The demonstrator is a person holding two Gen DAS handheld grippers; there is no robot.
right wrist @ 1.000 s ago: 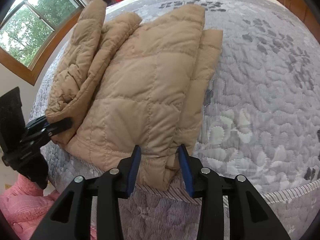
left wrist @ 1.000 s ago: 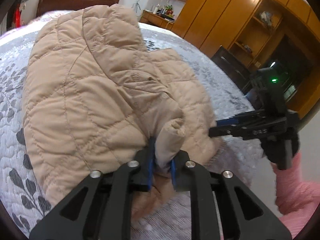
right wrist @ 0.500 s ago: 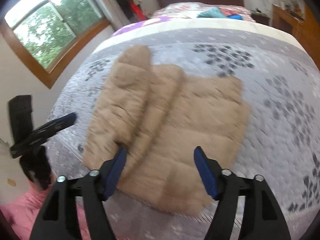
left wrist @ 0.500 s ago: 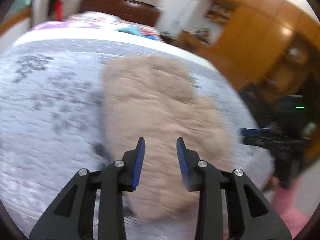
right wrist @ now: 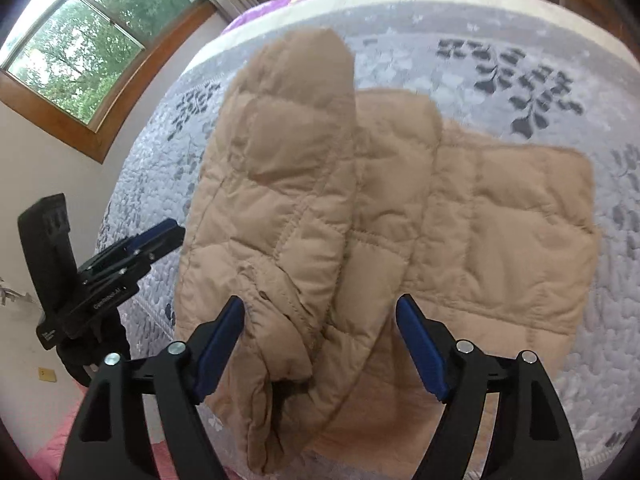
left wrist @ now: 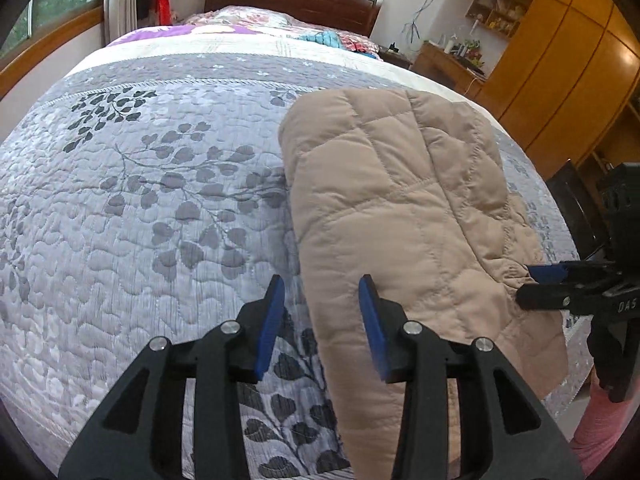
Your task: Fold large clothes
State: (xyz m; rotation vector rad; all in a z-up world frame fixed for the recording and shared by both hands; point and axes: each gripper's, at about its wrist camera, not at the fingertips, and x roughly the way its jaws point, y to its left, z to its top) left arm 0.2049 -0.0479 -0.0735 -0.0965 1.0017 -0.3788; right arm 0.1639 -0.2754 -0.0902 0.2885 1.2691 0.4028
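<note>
Jacket (right wrist: 420, 216) — near hem behind tools

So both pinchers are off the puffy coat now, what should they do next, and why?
Probably grab the near edge of the tan coat again and fold it away. Both the left gripper and right gripper have just been opening and hold nothing, and the coat's near end hangs off the bedspread.

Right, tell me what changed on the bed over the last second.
Both grippers let go of the beige quilted jacket. The left gripper and right gripper were clamped on its near edge; their jaws have just been opening, now gripping nothing, and both have pulled back and up from it. The jacket stays folded on the grey floral bedspread, sleeves laid over the body.
</note>
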